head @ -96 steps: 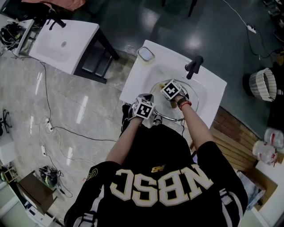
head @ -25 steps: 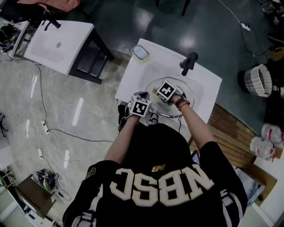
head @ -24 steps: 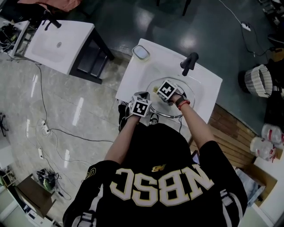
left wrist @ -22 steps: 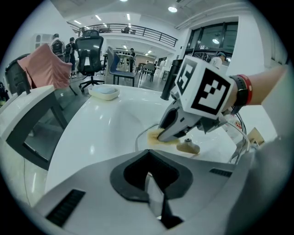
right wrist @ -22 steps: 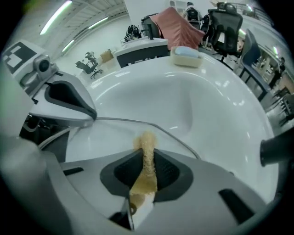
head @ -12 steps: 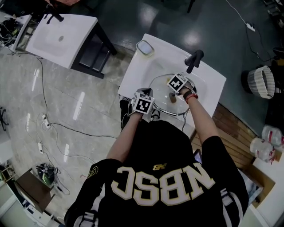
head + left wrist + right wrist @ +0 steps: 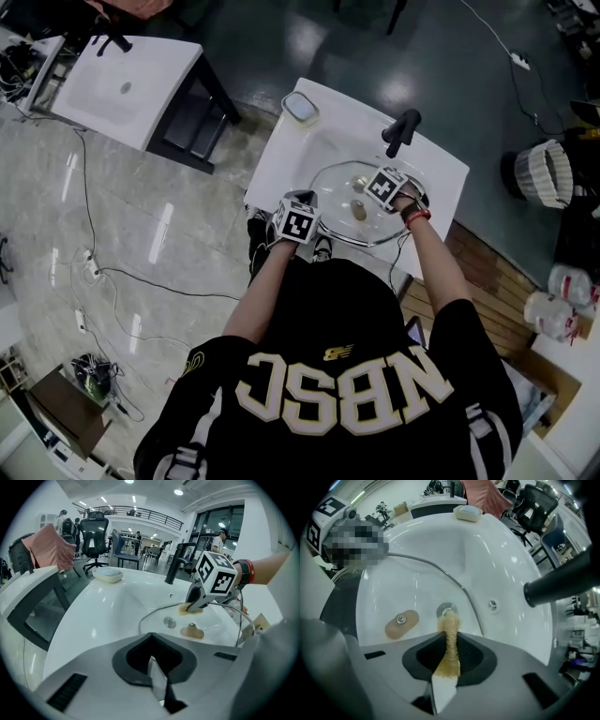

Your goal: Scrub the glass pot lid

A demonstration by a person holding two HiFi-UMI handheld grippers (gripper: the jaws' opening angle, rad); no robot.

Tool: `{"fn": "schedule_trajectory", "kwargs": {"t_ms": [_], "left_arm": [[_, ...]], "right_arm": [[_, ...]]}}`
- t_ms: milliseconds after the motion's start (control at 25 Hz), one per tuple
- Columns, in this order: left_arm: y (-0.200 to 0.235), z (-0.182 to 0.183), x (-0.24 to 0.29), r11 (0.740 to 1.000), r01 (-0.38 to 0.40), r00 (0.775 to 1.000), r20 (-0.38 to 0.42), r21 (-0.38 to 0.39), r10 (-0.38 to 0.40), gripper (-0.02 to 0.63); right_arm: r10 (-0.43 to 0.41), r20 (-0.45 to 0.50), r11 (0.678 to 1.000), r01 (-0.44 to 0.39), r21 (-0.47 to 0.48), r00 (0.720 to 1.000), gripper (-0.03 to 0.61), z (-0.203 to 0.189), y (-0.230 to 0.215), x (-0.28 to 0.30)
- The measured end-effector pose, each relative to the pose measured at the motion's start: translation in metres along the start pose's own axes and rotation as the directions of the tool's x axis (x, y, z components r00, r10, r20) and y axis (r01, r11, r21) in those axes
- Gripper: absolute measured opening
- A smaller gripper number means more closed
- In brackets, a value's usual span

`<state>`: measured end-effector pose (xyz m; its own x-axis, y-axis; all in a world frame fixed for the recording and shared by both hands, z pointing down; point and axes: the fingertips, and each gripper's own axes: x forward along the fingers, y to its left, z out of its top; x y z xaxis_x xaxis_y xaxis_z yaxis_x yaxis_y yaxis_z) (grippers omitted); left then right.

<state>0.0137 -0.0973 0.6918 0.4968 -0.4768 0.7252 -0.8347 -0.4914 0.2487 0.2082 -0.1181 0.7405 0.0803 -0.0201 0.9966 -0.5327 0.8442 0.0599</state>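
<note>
Scrubbing is done with the right hand-held gripper pinching a tan scouring pad against the glass pot lid, which lies in the white basin. The left hand-held gripper appears clamped on the near rim (this prevents sliding). Overlap strokes around the knob, with steady pressure.

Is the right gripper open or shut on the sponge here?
Shut. The right gripper pinches the sponge between its fingers, and the sponge's tip sticks out onto the glass lid.
</note>
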Motion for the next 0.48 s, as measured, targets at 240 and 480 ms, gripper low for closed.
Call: {"fn": "schedule_trajectory", "kwargs": {"t_ms": [240,480], "left_arm": [[-0.003,-0.001,0.002,1.000,0.009,1.000,-0.015,0.010,-0.008,0.014],[-0.004,0.000,0.000,1.000,0.013,1.000,-0.015,0.012,-0.013,0.013]], "right_arm": [[0.050,-0.054,0.999,-0.050,0.004,0.997,0.072,-0.036,0.010,-0.025],[0.215,0.052,0.976,-0.212,-0.053,0.975,0.071,-0.033,0.055,-0.049]]}}
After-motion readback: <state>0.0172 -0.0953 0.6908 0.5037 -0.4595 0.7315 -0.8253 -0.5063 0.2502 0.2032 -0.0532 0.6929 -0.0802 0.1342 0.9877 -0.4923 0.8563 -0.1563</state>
